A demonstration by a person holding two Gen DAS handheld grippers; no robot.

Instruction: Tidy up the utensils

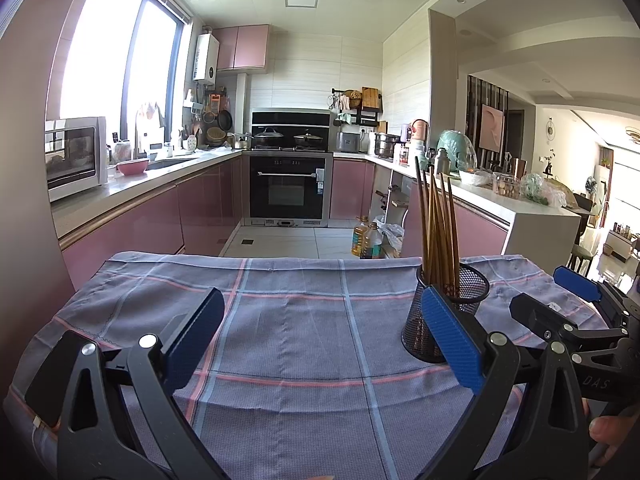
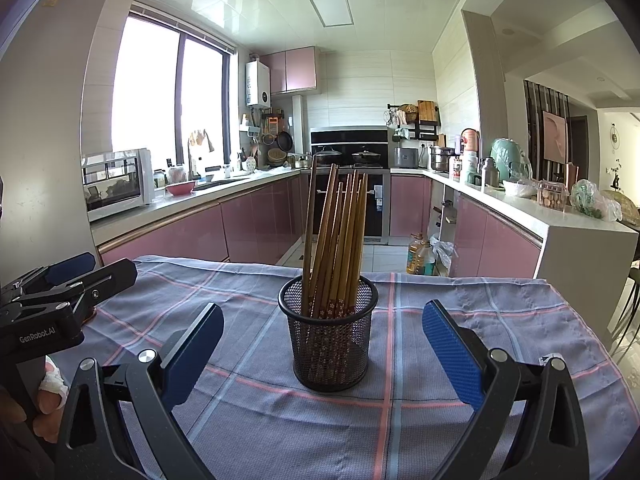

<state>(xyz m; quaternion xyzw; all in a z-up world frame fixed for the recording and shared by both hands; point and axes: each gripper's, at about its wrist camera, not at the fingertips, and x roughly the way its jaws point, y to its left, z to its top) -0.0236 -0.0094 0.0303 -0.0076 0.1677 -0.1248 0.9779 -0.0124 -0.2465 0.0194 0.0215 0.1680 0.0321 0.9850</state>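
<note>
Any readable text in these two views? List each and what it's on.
"GenRobot.AI": on the body of the left gripper, seen in the right wrist view.
"DAS": on the body of the right gripper, cut off at the frame edge.
Oil bottle label and oven stickers: too small to read.

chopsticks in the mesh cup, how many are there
8 chopsticks can be told apart, though some may be hidden behind others. All stand bunched, tips up, in the black mesh cup on the checked cloth; none lie loose on it.
</note>
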